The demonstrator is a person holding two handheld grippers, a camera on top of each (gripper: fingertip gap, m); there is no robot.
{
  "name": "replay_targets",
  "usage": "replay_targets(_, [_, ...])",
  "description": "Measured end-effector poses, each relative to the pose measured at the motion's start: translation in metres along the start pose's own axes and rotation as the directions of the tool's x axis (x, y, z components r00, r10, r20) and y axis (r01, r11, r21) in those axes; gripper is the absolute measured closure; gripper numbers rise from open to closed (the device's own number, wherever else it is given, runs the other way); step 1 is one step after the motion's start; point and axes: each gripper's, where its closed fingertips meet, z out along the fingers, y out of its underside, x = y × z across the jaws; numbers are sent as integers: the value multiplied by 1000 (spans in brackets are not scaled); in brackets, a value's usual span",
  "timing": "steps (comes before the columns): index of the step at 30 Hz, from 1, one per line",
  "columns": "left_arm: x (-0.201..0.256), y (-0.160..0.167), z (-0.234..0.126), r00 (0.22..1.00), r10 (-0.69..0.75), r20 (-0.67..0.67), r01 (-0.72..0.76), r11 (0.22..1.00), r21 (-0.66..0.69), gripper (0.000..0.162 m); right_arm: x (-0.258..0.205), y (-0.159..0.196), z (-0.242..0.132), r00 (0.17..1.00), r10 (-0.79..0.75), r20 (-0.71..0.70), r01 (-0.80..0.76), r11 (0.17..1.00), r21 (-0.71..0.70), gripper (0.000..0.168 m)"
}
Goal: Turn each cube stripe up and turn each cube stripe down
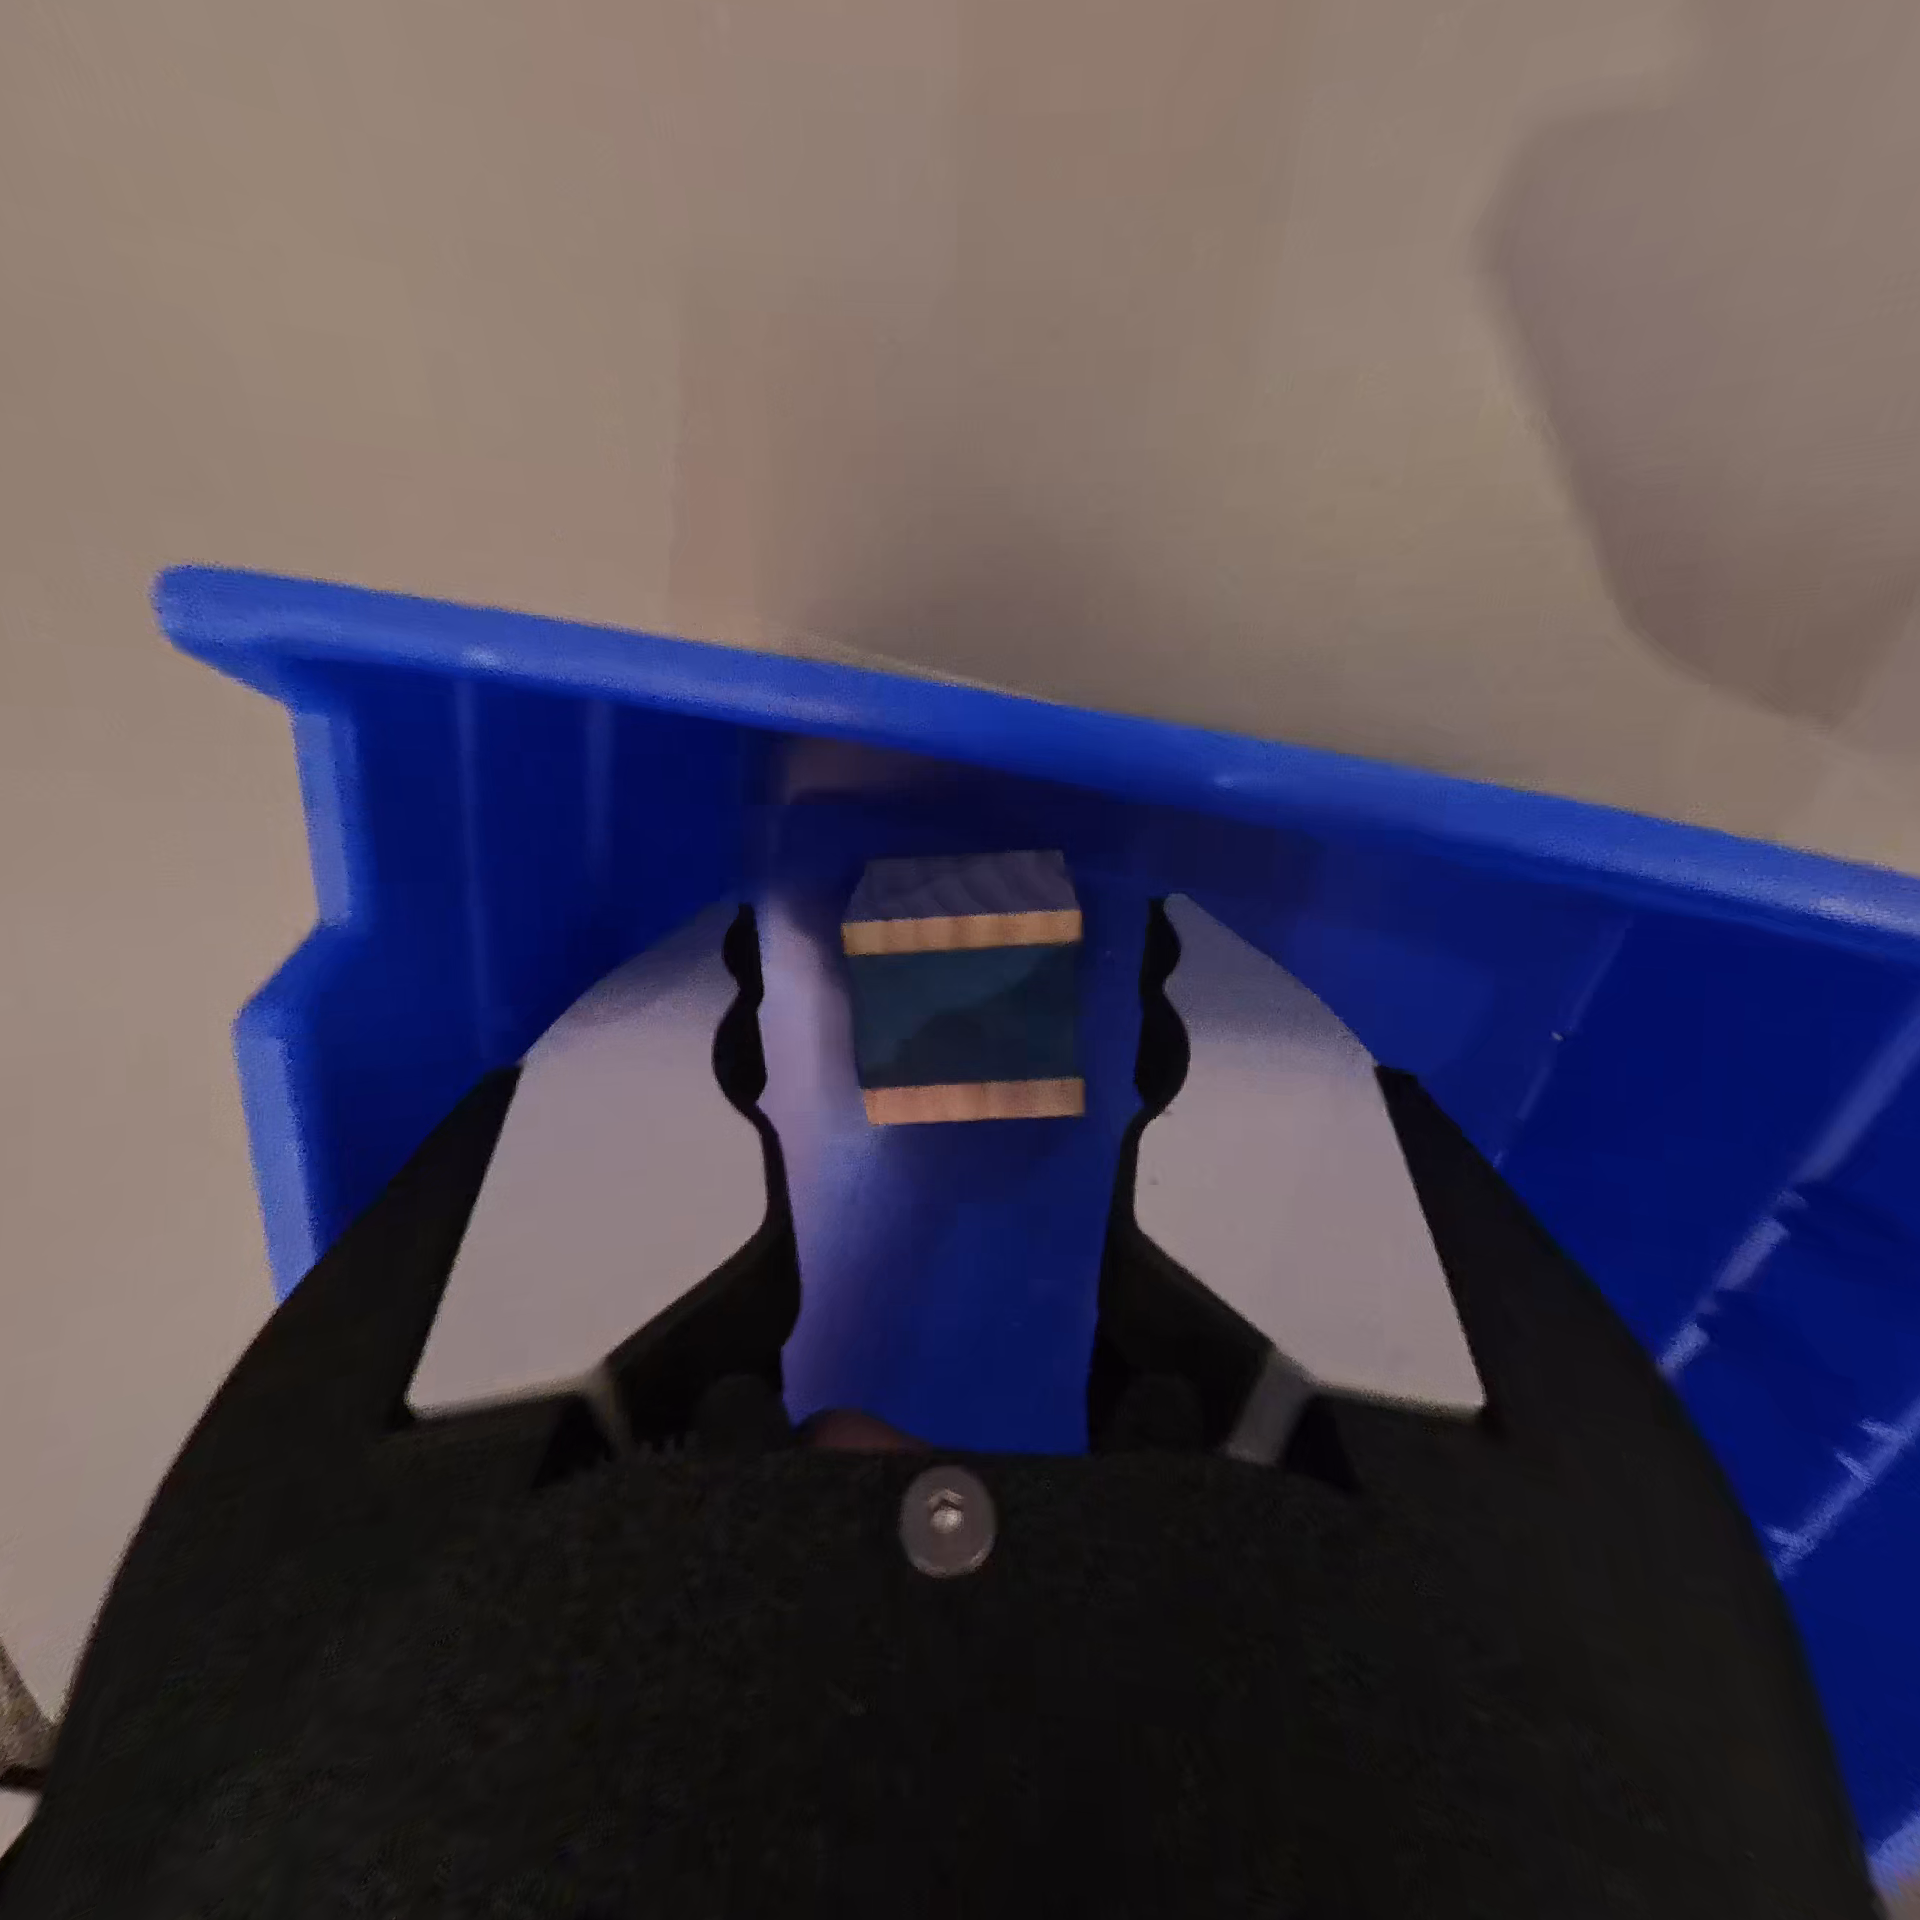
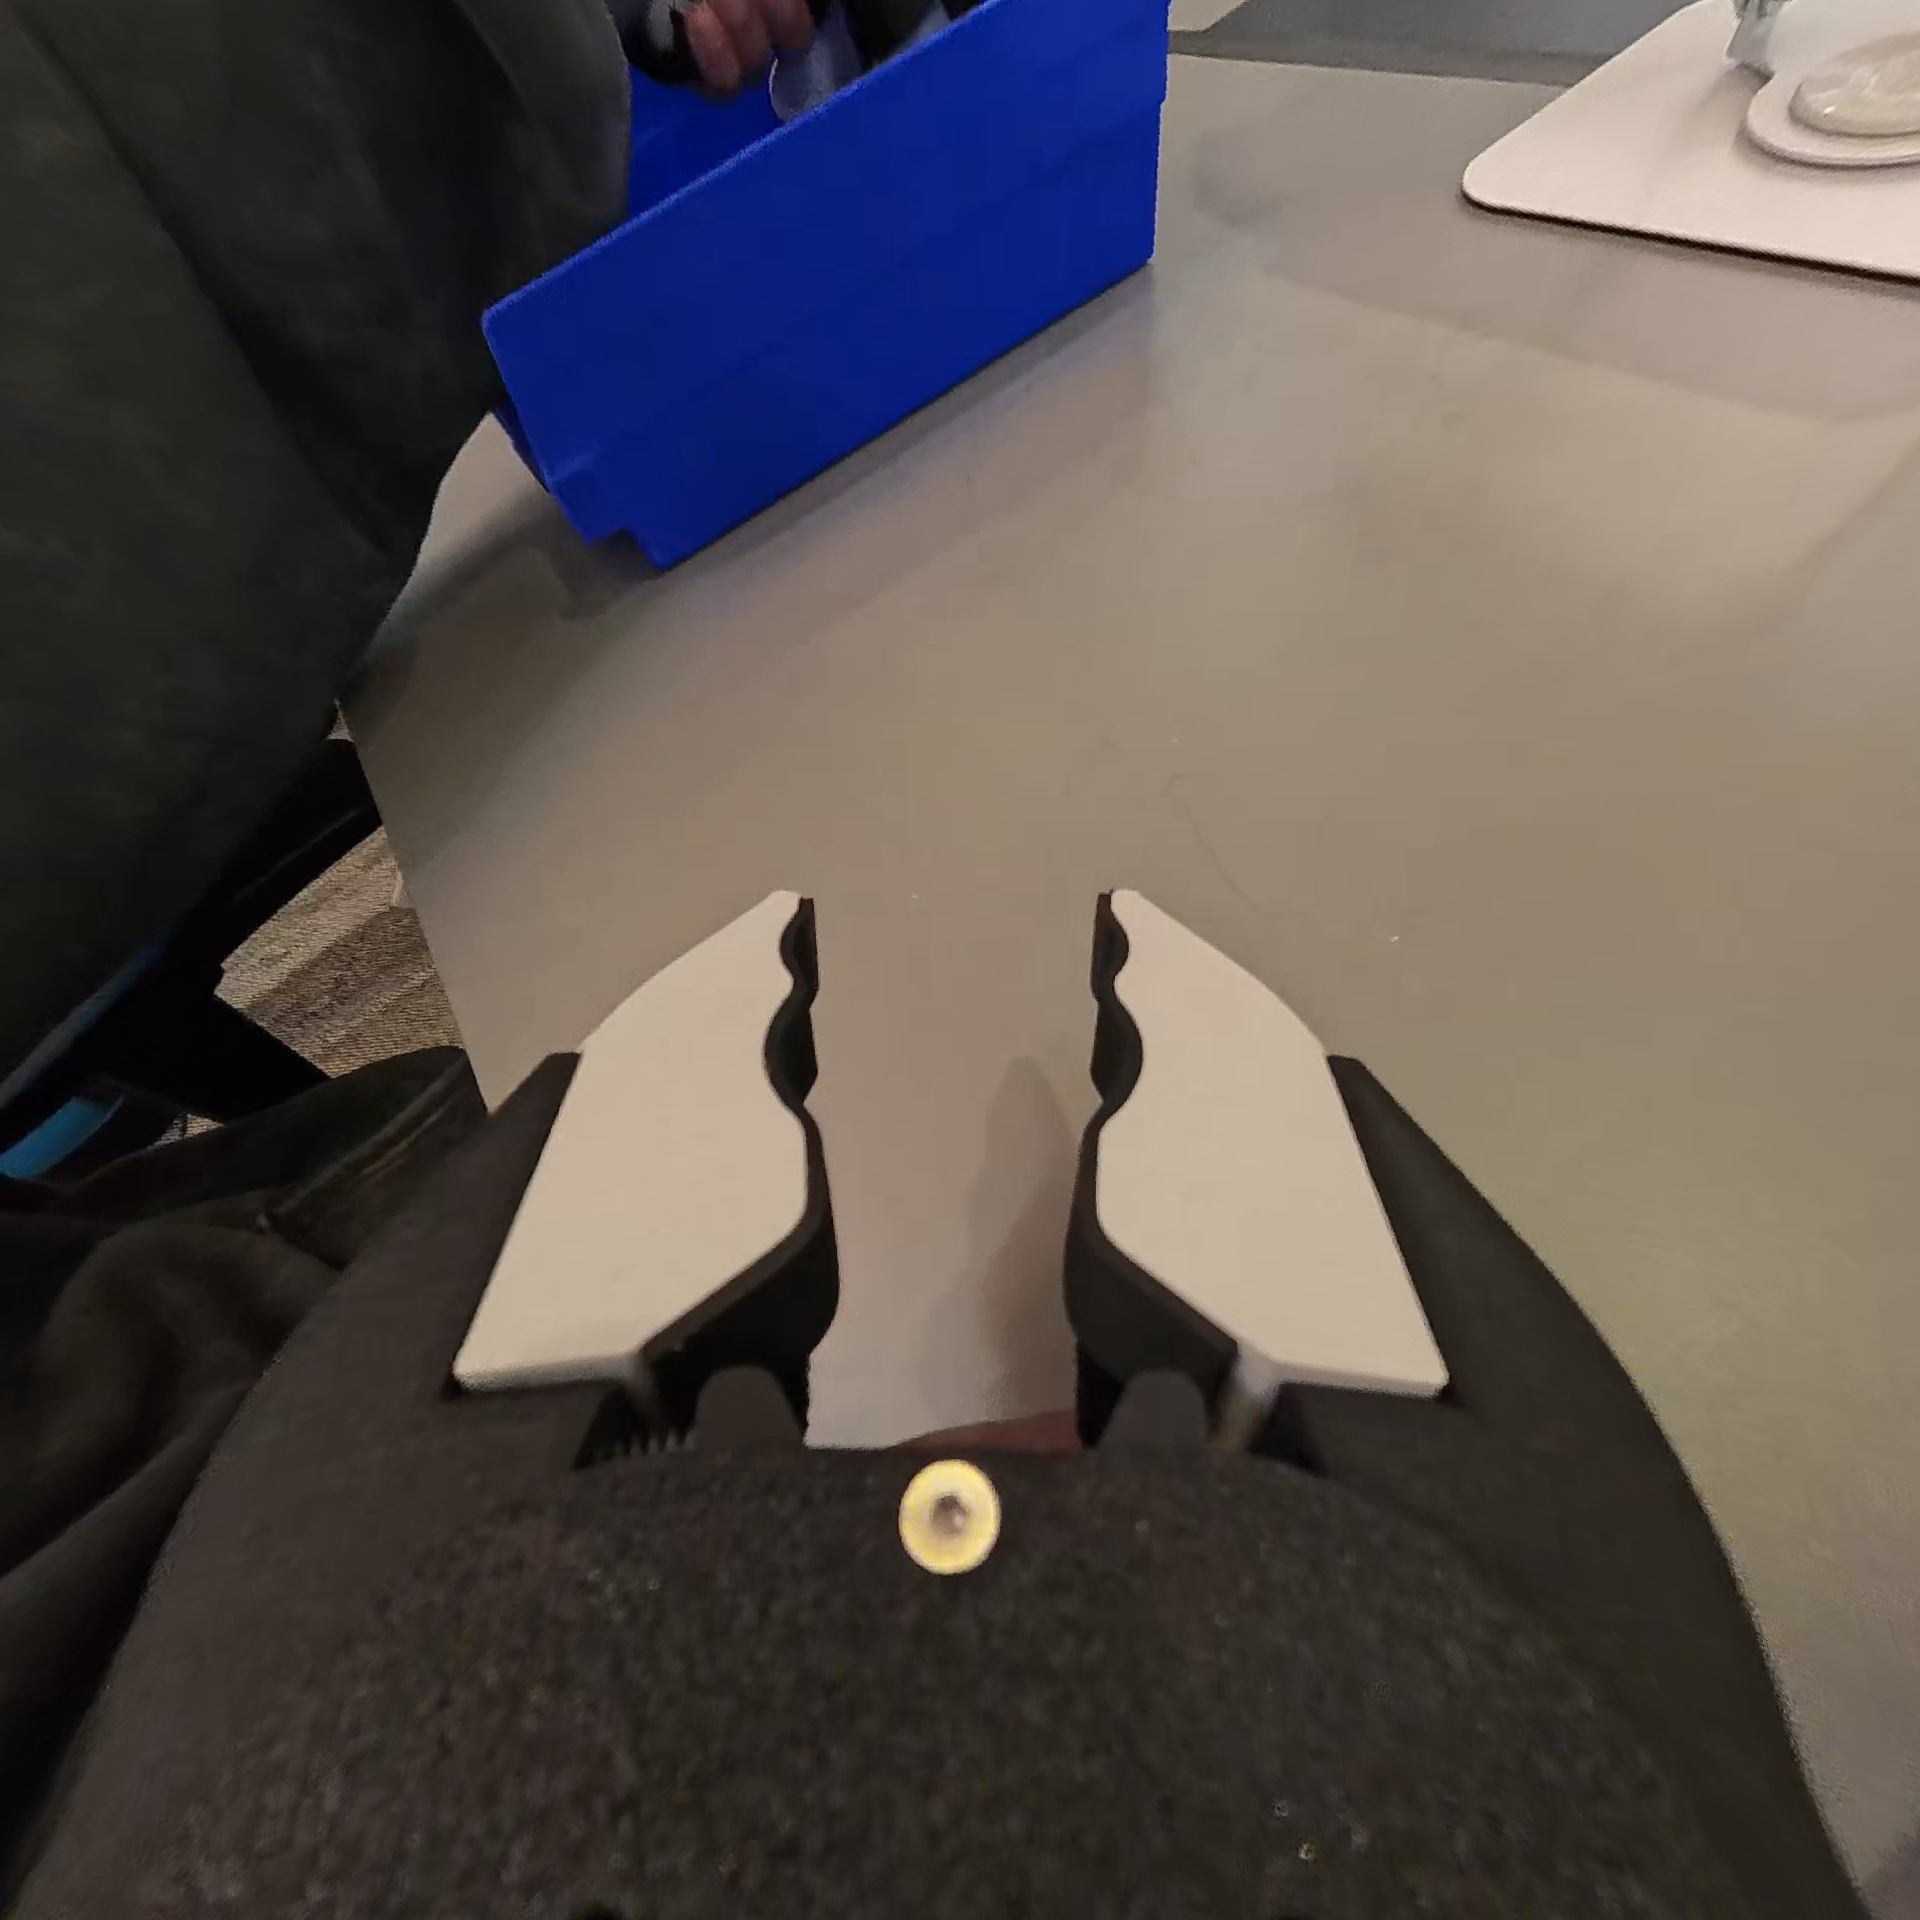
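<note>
A small wooden cube (image 1: 963, 992) lies on the floor of a blue plastic bin (image 1: 1455, 935). The face toward the camera shows a dark blue stripe between two bare wood bands. My left gripper (image 1: 951, 920) is open inside the bin, its fingers on either side of the cube without touching it. My right gripper (image 2: 954, 909) is open and empty, held over the bare grey table (image 2: 1351, 675). The blue bin also shows in the right wrist view (image 2: 831, 291), at the far left of the table. No other cubes are visible.
A white mat (image 2: 1714, 177) with a white dish on it lies at the table's far right. A person in dark clothing (image 2: 208, 416) is at the left by the table edge, a hand (image 2: 743, 36) reaching into the bin.
</note>
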Motion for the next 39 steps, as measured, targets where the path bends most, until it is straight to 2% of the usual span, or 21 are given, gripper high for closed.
replay_targets(1, [-3, 2, 4, 1000, 0, 11, 1, 1000, -10, 96, 1, 0, 0, 1000, 6, 3, -6, 1000, -1, 118])
replay_targets(2, [-2, 5, 7, 1000, 19, -1, -19, 1000, -24, 111, 1, 0, 0, 1000, 10, 5, -10, 1000, -3, 118])
replay_targets(3, [-1, 7, 8, 999, 42, -15, -43, 999, -28, 117, 1, 0, -1, 1000, 13, 8, -13, 1000, -3, 118])
replay_targets(5, [-1, 9, 6, 998, 45, -37, -46, 999, -25, 117, 2, 0, -1, 1000, 13, 11, -13, 1000, -2, 118])
replay_targets(9, [20, 11, -17, 975, 77, -206, -70, 997, 40, 117, 1, 2, 0, 1000, 16, 15, -16, 1000, -9, 118])
replay_targets(13, [52, 19, -76, 905, 260, -337, -181, 952, 247, 117, 3, 1, -1, 1000, 18, 7, -18, 1000, 2, 119])
replay_targets(16, [100, 46, -134, 750, 393, -532, -166, 891, 423, 118, 6, -2, 1, 999, 34, 14, -35, 999, 21, 119])
replay_targets(19, [151, 88, -187, 502, 508, -700, -86, 834, 545, 118, 9, -5, 5, 992, 109, 70, -113, 992, 50, 119])
replay_targets(22, [198, 129, -224, 232, 559, -796, 21, 815, 579, 118, 5, -24, 11, 947, 247, 205, -267, 961, 77, 117])
replay_targets(23, [212, 140, -230, 165, 565, -809, 46, 815, 578, 118, 1, -34, 12, 920, 290, 264, -321, 943, 84, 115])
replay_targets(27, [255, 171, -237, -13, 541, -841, 110, 837, 537, 118, -20, -90, 10, 782, 359, 510, -474, 873, 113, 107])
replay_targets(32, [283, 185, -225, -23, 543, -840, 98, 837, 538, 118, -31, -131, 24, 725, 320, 610, -500, 853, 146, 97])
replay_targets(35, [289, 192, -223, -38, 542, -840, 93, 838, 537, 118, -34, -136, 34, 695, 331, 639, -527, 839, 139, 95])
replay_targets(37, [294, 197, -216, -21, 545, -838, 63, 837, 543, 118, -38, -134, 38, 683, 331, 652, -524, 843, 121, 94])
replay_targets(39, [298, 199, -213, -25, 546, -837, 62, 837, 544, 118, -39, -131, 43, 699, 323, 638, -509, 852, 126, 97])
